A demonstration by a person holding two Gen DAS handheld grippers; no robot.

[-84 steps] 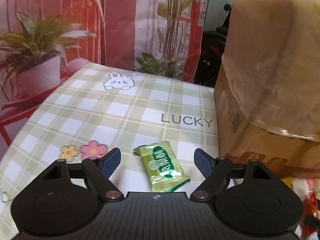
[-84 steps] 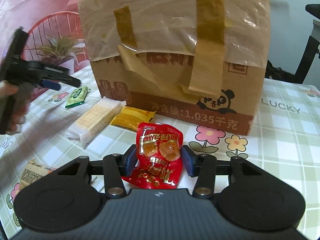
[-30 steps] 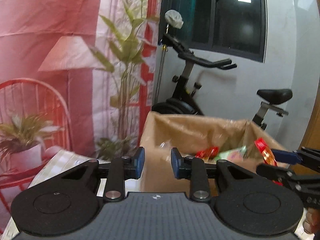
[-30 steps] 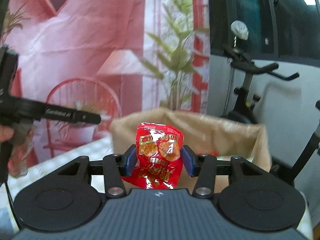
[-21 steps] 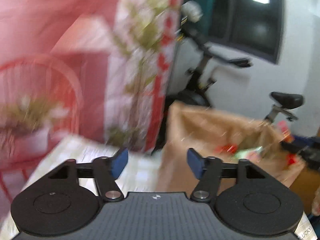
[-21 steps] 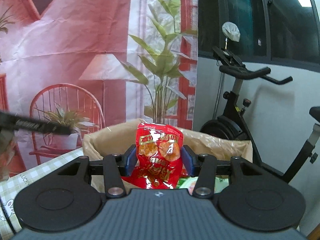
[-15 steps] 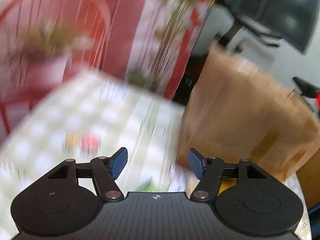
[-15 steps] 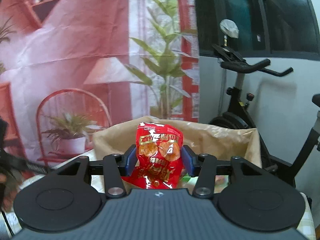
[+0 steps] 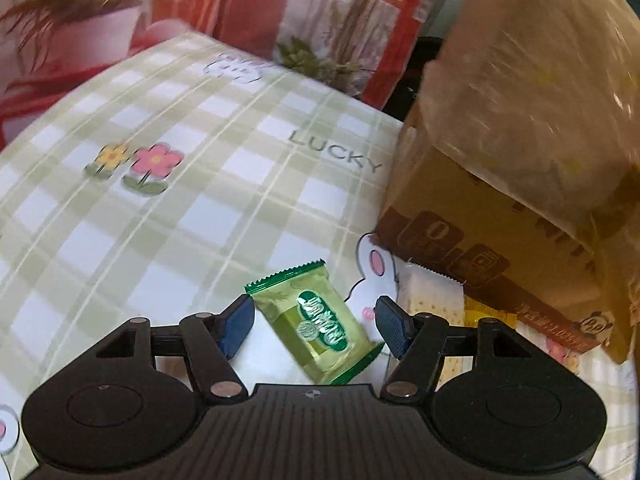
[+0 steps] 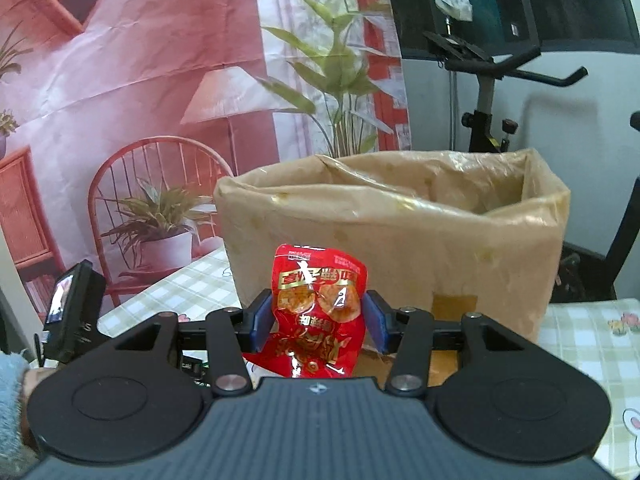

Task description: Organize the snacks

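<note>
A green snack packet (image 9: 320, 328) lies on the checked tablecloth (image 9: 180, 200). My left gripper (image 9: 314, 320) points down over it, open, with the packet between its blue pads (image 9: 236, 328) and a gap on each side. My right gripper (image 10: 319, 312) is shut on a red snack packet (image 10: 318, 292) and holds it upright in the air in front of the bag-lined cardboard box (image 10: 400, 240). The box's open top shows just above the packet. The same box (image 9: 500, 208) stands right of the left gripper.
A cracker pack (image 9: 428, 292) and a yellow packet (image 9: 480, 312) lie against the box's foot. The left tool's body (image 10: 70, 312) and a blue sleeve (image 10: 10, 392) show at the lower left. An exercise bike (image 10: 492, 92) stands behind the box.
My left gripper came down from above the box to the tablecloth, its jaws spread, and it now straddles the green packet. My right gripper sank a little with the red packet.
</note>
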